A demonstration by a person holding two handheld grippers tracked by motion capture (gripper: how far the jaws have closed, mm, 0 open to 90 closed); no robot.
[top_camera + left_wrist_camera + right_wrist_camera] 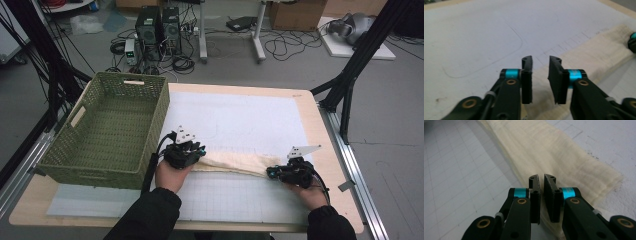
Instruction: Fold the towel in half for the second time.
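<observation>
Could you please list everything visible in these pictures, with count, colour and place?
folded cloth: one, cream, lying as a long strip on the mat between the two tools
woven basket: one, green, on the table's left side, nothing visible inside
gridded mat: one, white, covering most of the table top
table: one, light wood
computer towers: two, black, on the floor beyond the table, among cables
cardboard box: one, brown, on the floor at the back
left tool: one, black with teal accents, at the cloth's left end, jaws over it with a gap
right tool: one, same colours, shut on the cloth's right end
</observation>
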